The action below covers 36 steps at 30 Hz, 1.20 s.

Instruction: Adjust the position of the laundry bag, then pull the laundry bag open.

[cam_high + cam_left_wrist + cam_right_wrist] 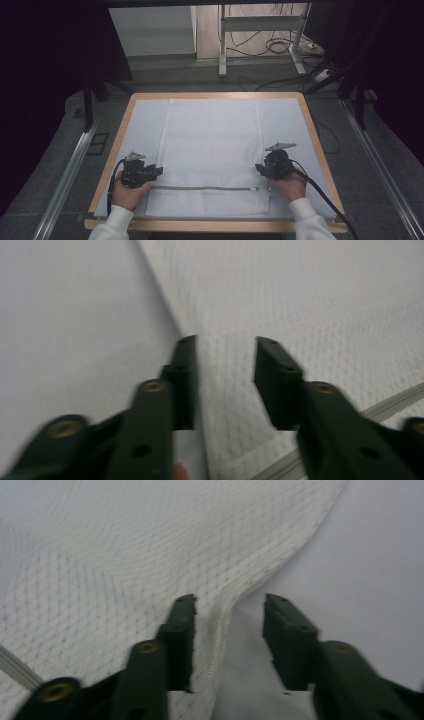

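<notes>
A wooden-edged table [306, 116] carries a pale mat [142, 112], and flat on that mat lies a white mesh laundry bag [210, 142], spread out lengthwise down the middle with its zipper [200, 188] running across near the person's edge. The left gripper [159, 171] sits at the bag's left edge, just above the zipper; its jaws stand apart, straddling the edge without pinching it. The right gripper [259, 169] is at the bag's right edge, jaws likewise apart, the edge of the mesh lying loose between them.
</notes>
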Available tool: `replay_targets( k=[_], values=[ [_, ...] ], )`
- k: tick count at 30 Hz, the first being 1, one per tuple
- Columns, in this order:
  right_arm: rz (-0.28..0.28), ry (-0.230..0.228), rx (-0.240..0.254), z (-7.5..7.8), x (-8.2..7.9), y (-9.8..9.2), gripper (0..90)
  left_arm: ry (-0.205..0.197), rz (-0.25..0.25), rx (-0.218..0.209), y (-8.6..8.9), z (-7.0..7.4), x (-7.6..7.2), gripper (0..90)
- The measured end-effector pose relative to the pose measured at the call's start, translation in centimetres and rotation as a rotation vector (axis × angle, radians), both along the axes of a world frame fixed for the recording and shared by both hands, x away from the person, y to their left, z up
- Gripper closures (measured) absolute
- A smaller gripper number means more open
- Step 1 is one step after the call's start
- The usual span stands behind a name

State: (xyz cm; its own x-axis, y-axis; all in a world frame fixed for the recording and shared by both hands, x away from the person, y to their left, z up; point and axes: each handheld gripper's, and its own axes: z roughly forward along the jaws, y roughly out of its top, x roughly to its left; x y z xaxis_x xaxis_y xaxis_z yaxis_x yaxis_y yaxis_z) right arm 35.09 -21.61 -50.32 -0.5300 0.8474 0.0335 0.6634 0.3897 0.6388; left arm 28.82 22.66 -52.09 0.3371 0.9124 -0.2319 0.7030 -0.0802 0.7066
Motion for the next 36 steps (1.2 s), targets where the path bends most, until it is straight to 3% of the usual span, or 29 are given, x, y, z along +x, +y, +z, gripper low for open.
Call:
replay_targets(
  k=[4,5,11,20,27,36],
  values=[
    [0.006,-0.027,0.064,1.0,-0.2,-0.7,38.6,-0.042,-0.001,-0.043,-0.5,1.6,-0.2,34.8],
    [0.001,-0.035,0.094,1.2,-0.3,-1.1,36.1,-0.045,-0.006,-0.05,-0.6,1.9,-0.3,33.7],
    [-0.002,-0.059,0.15,1.9,-1.0,-2.5,32.5,-0.05,-0.071,-0.084,-2.1,3.6,-0.8,29.0],
    [-0.009,-0.087,0.145,2.3,-1.3,-3.4,31.9,-0.042,-0.11,-0.084,-3.9,4.4,-1.1,28.7],
    [0.002,-0.083,0.137,2.3,-1.5,-3.4,33.2,-0.045,-0.152,-0.1,-6.2,5.3,-1.0,29.1],
    [-0.015,-0.085,0.142,2.4,-1.7,-3.7,33.2,-0.038,-0.192,-0.092,-8.2,5.6,-1.4,31.5]
  ],
)
